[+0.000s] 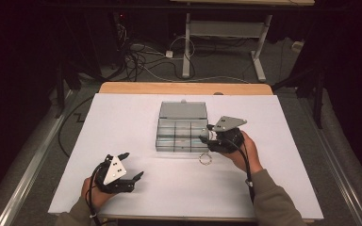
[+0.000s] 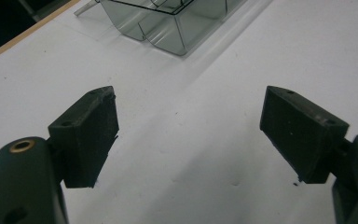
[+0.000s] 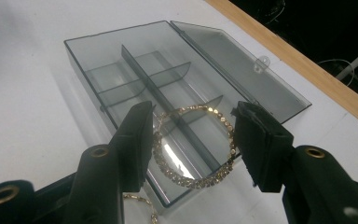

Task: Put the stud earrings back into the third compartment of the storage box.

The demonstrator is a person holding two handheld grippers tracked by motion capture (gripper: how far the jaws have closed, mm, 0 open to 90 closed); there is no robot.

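A clear smoky plastic box (image 1: 162, 141) with several divided compartments lies open on the white table, its lid (image 1: 183, 110) folded flat behind it. My right gripper (image 1: 207, 135) hovers at the box's front right corner. In the right gripper view its jaws (image 3: 194, 112) are shut on a gold studded bracelet (image 3: 196, 182), held by its two sides above the compartments of the box (image 3: 88, 60). A second gold ring-shaped bracelet (image 1: 205, 160) lies on the table just in front of the box, under the gripper (image 3: 142, 201). My left gripper (image 1: 133, 165) rests open near the front left, with nothing between its jaws (image 2: 189, 93).
The white sheet (image 1: 136, 113) covers most of the wooden table, with bare room left and right of the box. The box's front corner (image 2: 168, 39) is far ahead of the left jaws. Cables and a desk frame (image 1: 226, 42) stand on the floor beyond the table.
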